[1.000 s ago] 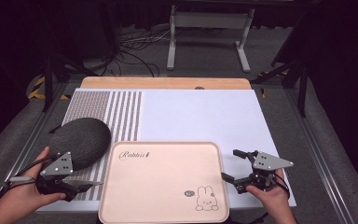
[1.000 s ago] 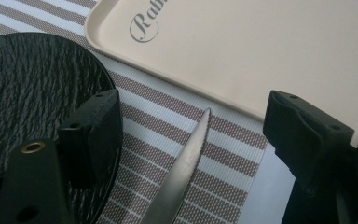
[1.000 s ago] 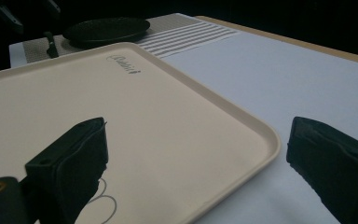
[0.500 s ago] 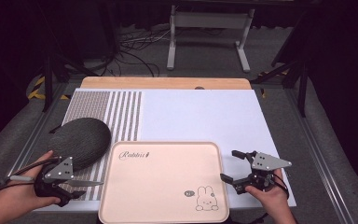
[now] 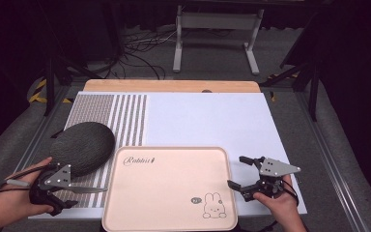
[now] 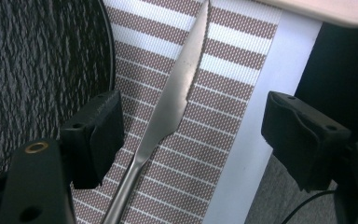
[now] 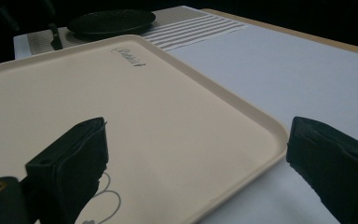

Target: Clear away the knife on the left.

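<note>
Left gripper (image 6: pixel 191 140): its black jaws stand wide apart, blocky pads with rounded corners, gripping nothing; in the high view it (image 5: pixel 79 195) sits at the near left of the table.
Knife (image 6: pixel 177 107): smooth, bright steel, lying flat between the left jaws, clear of both pads; the slim handle runs down toward the base of the jaws, the serrated blade points away past their tips, its tip close to the tray's edge. In the high view the knife (image 5: pixel 84 190) lies on the striped cloth, just beside the tray.
Striped mat (image 6: pixel 223 70): woven cloth with fine dotted brown bands alternating with white ones, spread under the left jaws.
Dark plate (image 5: pixel 83 147): round, matt, with a rough ribbed surface; its curved rim passes just outside one left jaw (image 6: pixel 51 60).
Tray (image 5: pixel 169 191): pale pink, smooth plastic, rectangular with rounded corners and a low raised rim, printed with script lettering and a small rabbit drawing.
Right gripper (image 7: pixel 198 154): jaws wide open and empty; the tray's rim (image 7: pixel 242 154) runs between them, one jaw over the tray's surface, the other over the white sheet. In the high view it (image 5: pixel 244 171) sits at the tray's right edge.
White sheet (image 5: pixel 207 121): plain, smooth, covering the table beyond the right jaws.
Table (image 5: pixel 174 86): a light wooden strip shows at the far edge.
</note>
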The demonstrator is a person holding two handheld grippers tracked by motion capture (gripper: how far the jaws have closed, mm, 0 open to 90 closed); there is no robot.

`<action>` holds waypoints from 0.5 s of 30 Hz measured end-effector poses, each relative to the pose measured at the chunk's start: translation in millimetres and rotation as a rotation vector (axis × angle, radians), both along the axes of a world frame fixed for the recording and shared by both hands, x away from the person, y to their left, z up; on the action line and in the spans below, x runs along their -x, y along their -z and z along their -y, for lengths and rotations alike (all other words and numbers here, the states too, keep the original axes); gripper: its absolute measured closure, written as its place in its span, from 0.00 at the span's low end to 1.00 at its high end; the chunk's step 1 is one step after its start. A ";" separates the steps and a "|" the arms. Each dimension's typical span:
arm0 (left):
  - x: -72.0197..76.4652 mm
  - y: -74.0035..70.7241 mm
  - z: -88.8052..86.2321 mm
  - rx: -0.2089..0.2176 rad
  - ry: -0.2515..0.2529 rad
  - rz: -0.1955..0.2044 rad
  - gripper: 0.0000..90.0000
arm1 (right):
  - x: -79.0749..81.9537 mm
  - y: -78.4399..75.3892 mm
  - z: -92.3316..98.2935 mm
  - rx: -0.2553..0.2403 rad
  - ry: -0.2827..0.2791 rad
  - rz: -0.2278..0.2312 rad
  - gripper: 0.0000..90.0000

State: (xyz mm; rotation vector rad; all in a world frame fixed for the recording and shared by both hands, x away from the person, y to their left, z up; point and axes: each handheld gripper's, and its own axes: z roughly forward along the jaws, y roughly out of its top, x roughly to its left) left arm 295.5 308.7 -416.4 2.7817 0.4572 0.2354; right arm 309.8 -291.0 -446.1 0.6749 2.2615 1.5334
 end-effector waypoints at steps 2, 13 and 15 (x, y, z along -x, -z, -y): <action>-2.4 1.9 -1.6 -0.015 -0.003 -0.023 0.27 | 0.1 0.1 -0.2 0.002 -0.001 0.000 0.07; -7.9 12.4 -6.4 -0.108 0.045 -0.038 0.29 | 0.7 0.5 -1.2 0.008 -0.010 0.002 0.07; -8.3 13.5 -7.3 -0.129 0.044 -0.055 0.30 | 0.9 0.6 -1.3 0.013 -0.013 0.002 0.07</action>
